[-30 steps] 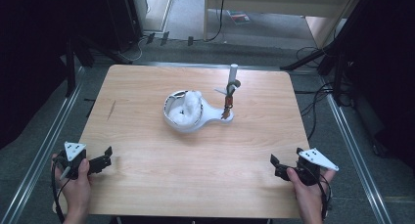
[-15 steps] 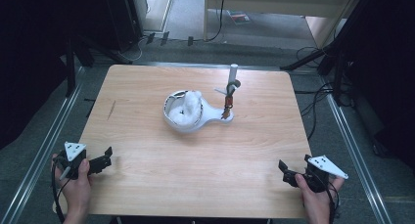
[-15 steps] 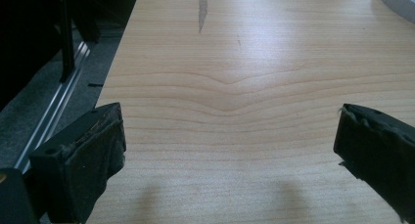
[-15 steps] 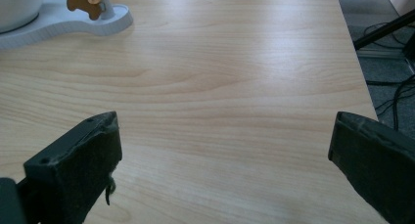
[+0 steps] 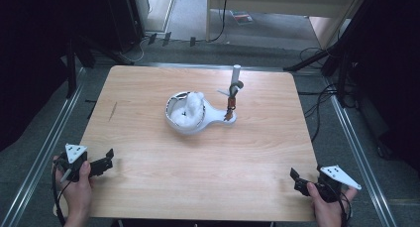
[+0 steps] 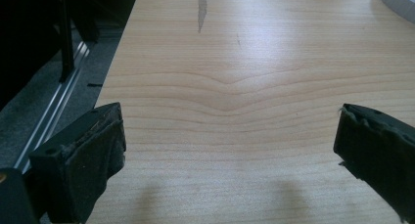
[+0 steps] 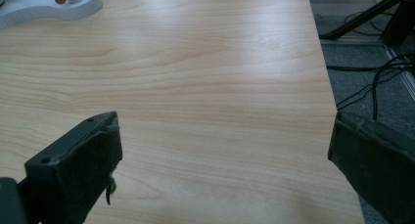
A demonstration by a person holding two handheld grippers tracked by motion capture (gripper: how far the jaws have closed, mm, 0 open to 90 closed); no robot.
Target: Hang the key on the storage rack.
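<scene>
Wooden table point(image 5: 148, 138) on grey floor point(image 5: 44, 138); both grippers' fingers spread apart, empty.

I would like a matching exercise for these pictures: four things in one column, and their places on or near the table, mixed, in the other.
Things:
1. left gripper
2. right gripper
3. white dish
4. dark streak

Places:
A. middle of the table
B. near right corner
C. near left corner
D. left part of the tabletop, beyond the left gripper

Pairs: 1-C, 2-B, 3-A, 4-D
</scene>
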